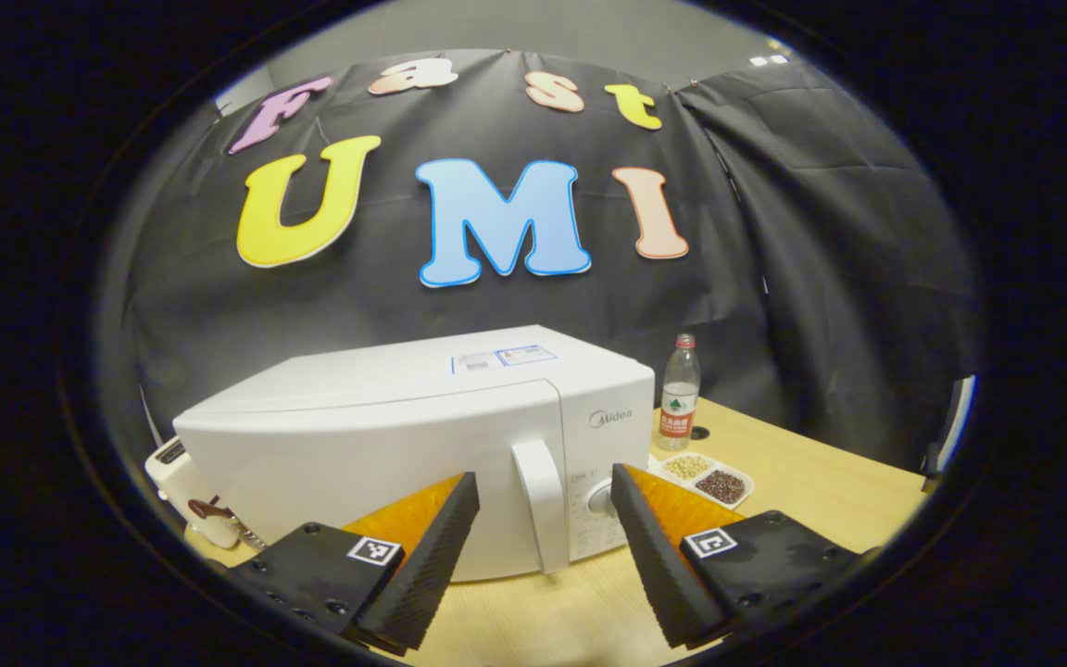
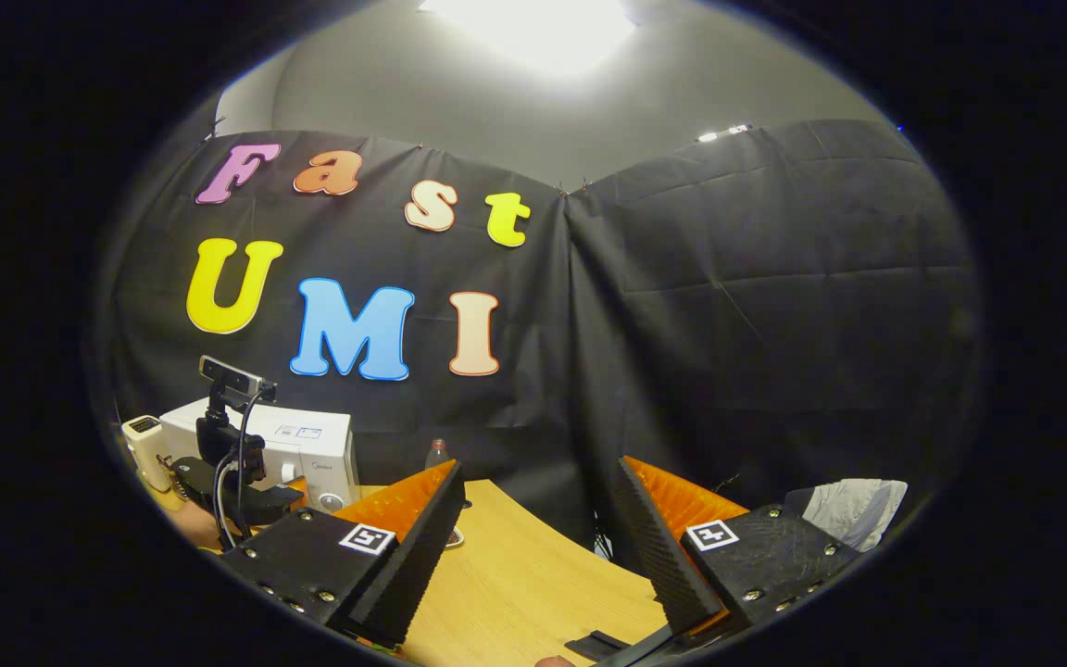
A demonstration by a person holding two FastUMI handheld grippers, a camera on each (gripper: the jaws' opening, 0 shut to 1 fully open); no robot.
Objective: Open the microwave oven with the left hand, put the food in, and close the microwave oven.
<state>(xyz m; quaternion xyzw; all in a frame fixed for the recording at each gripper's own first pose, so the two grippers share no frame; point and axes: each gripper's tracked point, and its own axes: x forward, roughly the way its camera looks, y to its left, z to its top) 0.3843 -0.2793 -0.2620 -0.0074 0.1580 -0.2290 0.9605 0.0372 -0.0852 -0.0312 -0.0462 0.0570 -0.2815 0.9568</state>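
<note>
Microwave [image 1: 404, 445] door's shut on the desk [image 1: 821, 482]; my left claw [image 1: 545, 547] gapes wide facing its handle [image 1: 538, 505], right claw [image 2: 538, 547] wide too, both empty. One bottle [image 1: 679, 392], one two-part food tray [image 1: 705, 477].

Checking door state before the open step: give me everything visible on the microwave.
The microwave is a white, glossy box, plastic or painted metal by its look, standing upright on the wooden table. Its door is shut. A vertical white handle sits at the door's right edge, with a control panel and round knob beside it. A sticker lies on top. The left gripper is open, in front of the handle, apparently not touching it.
</note>
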